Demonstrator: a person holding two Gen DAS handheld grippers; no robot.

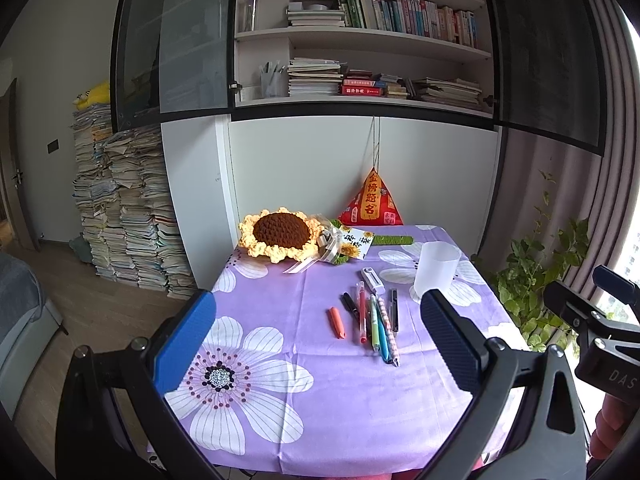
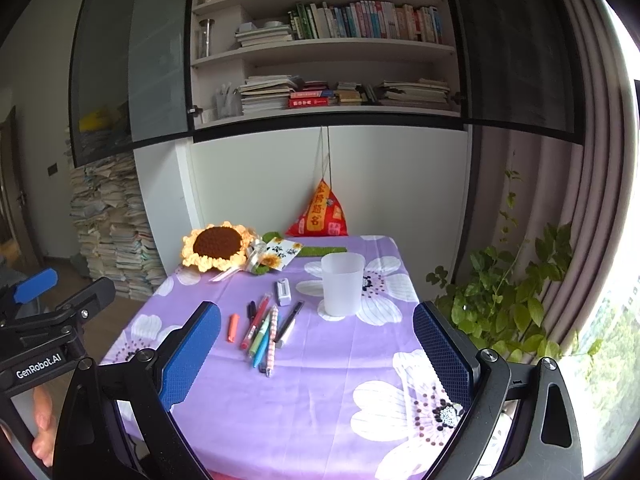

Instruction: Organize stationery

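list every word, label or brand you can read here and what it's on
"GenRobot.AI": on the left gripper body, seen from the right wrist.
"DAS", cut off at the frame edge: on the right gripper body.
"金榜题名": on the red triangular pouch.
Book spines and sunflower card: too small to read.

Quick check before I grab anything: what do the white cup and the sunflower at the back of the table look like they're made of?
The cup looks like frosted, translucent plastic: matte milky walls, and light passes softly through them. The sunflower looks crocheted from chunky yarn: looped stitches show on its brown centre and ruffled yellow petals. Both are judged by look only.
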